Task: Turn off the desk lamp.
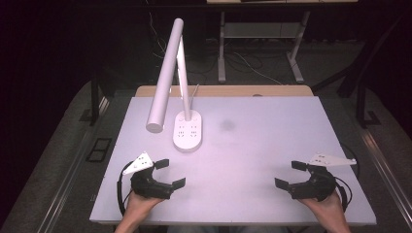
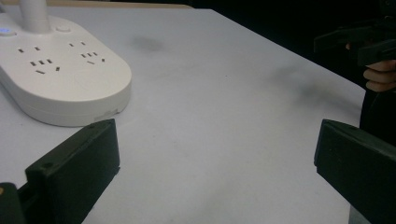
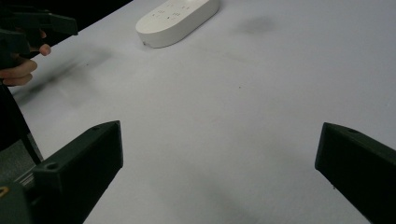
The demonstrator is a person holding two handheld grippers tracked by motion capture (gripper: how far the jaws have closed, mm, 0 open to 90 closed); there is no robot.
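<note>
Both spread and empty, left gripper and right gripper; lamp base just ahead of left, easily knocked by careless reach.

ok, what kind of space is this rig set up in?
Probably a lab or recording workspace, not a home: a bare white table with a white desk lamp on a socket-strip base, dark surroundings, another table's metal legs, loose cables on carpet behind.

Lab-type recording setup; white worktable, dark surrounds, floor cables, desk lamp w/ sockets
</note>
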